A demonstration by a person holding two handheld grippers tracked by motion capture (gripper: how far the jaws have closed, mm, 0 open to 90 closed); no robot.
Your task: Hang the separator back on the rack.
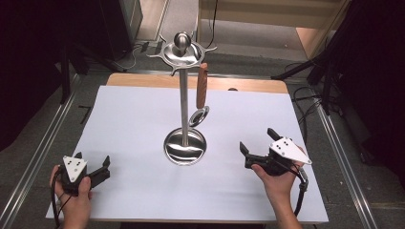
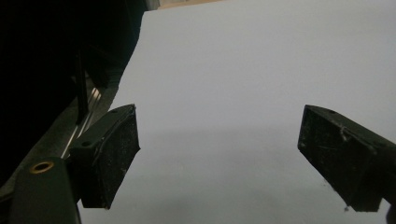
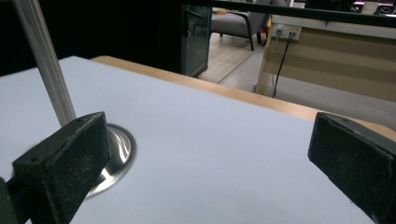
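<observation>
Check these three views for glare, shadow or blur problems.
High view: sharp, glare on the stand's base and top knob. Left gripper view: dim, a soft shadow on the white sheet between the jaws. Right gripper view: near jaws blurred, bright reflection on the base.

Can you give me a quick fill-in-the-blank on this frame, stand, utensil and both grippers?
1. The utensil with the wooden handle hangs from the top of the metal ____.
2. Both the left gripper and the right gripper have their jaws ____.
3. The stand's round base rests on the ____ table cover.
4. The gripper closer to the base is the ____ one.

Missing words: stand; open; white; right
</observation>
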